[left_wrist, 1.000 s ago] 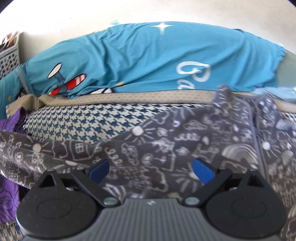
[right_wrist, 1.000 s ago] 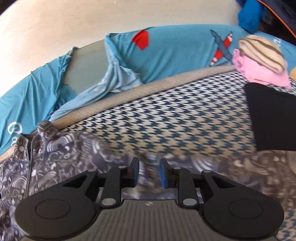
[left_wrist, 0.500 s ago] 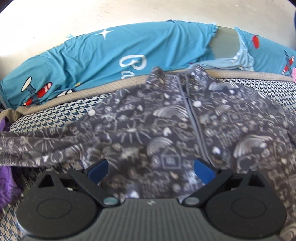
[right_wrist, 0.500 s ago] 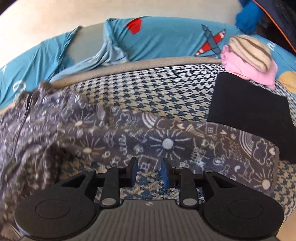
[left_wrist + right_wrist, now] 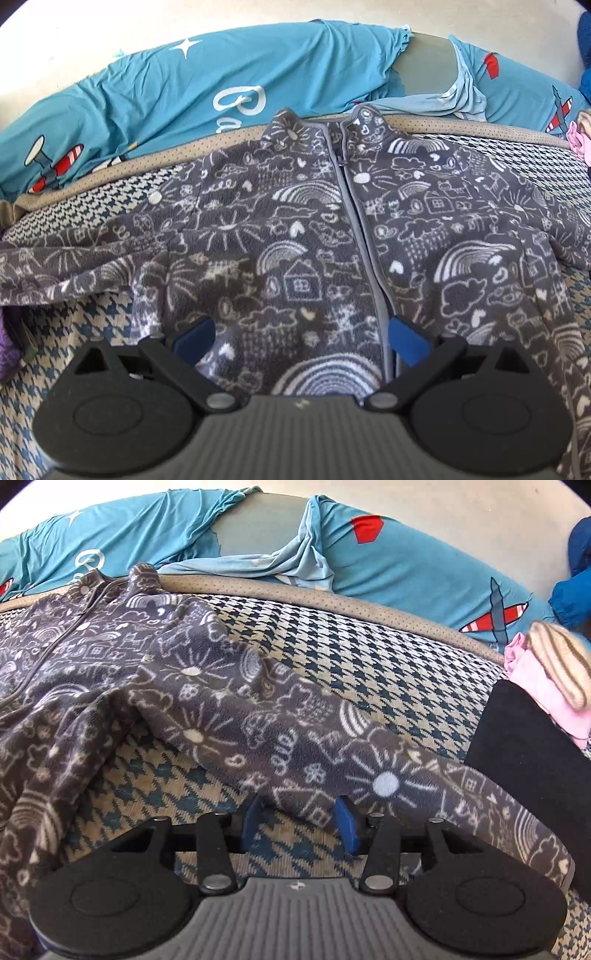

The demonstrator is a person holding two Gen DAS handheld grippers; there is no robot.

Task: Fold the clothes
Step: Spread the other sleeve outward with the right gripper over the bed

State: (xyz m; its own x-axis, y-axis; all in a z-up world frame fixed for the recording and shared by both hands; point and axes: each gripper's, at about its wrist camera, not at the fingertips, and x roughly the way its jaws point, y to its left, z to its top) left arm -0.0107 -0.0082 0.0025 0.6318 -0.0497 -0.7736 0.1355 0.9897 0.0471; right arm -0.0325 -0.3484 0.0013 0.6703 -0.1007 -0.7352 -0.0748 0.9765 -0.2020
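1. Spread front-up across the houndstooth cushion: a grey fleece jacket with doodle print, collar toward the teal airplane-print cover at the back, hem toward the grippers.
2. Left gripper poised over the jacket's lower body, blue fingers spread wide, nothing between them; zip running straight away from the tool, just inside the right-hand finger.
3. Right gripper parted too, holding nothing, fingertips at the near edge of the jacket's sleeve; contact with the cloth not clear.
4. Sleeve stretched long and slantwise to the right, cuff end lying against a folded black garment, with a pink and striped bundle behind it.
5. Key relation, as a judgement: sleeve's long axis crosswise to the right gripper and nearer that hand than the left, so an inward fold over the body looks like the right hand's job; opposite sleeve trailing off to the left, nearer the left hand.
6. Folding judged barely begun: garment laid flat, no fold yet visible.
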